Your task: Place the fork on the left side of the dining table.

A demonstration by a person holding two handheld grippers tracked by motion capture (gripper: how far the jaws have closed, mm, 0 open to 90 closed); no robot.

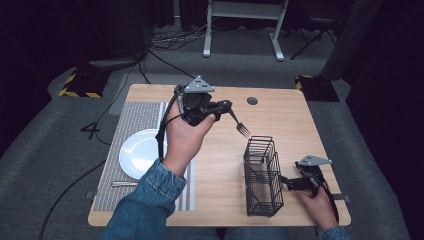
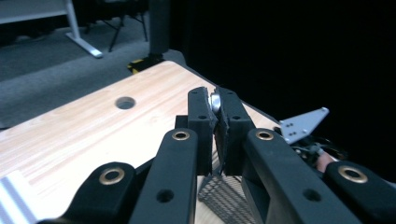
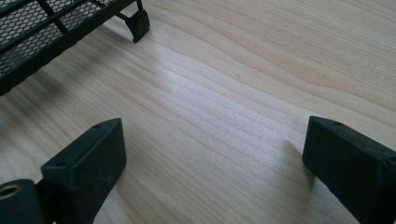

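Fork (image 1: pixel 239 124) in left gripper (image 1: pixel 227 106), tines angled down toward caddy (image 1: pixel 262 175)

1 fork (image 1: pixel 239 125), 1 basket (image 1: pixel 263 176), 1 plate (image 1: pixel 136 150), 1 knife (image 1: pixel 123 184).

Table (image 1: pixel 220 165): placemat (image 1: pixel 135 117), wire caddy (image 1: pixel 263 176).

A shiny metal fork (image 1: pixel 239 125), a matt black wire-mesh caddy (image 1: pixel 263 176), and a smooth pale wood-grain table (image 1: pixel 220 170).
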